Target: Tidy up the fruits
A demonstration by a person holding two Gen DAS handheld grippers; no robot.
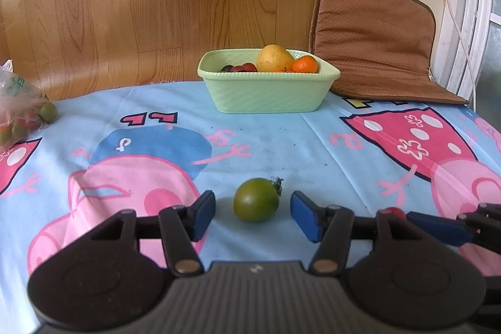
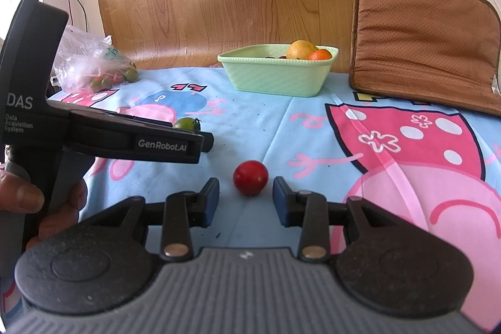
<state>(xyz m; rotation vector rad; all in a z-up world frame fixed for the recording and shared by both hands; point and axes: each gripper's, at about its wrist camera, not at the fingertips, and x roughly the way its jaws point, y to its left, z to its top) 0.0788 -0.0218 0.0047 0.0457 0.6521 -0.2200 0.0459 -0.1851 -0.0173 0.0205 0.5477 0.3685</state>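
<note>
The left gripper (image 1: 253, 212) stood part-open around the green tomato (image 1: 256, 199), the right gripper (image 2: 245, 197) likewise around the red tomato (image 2: 250, 177) — neither pinched. Best to close gently, centred, then carry both to the far green basket (image 1: 269, 89).

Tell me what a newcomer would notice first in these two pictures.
Probably the two small fruits on the bright cartoon cloth: a green tomato lying between the open jaws of the left gripper, and a red tomato between the open jaws of the right gripper, neither touched. Behind them, a pale green tub holds a yellow fruit and an orange.
</note>
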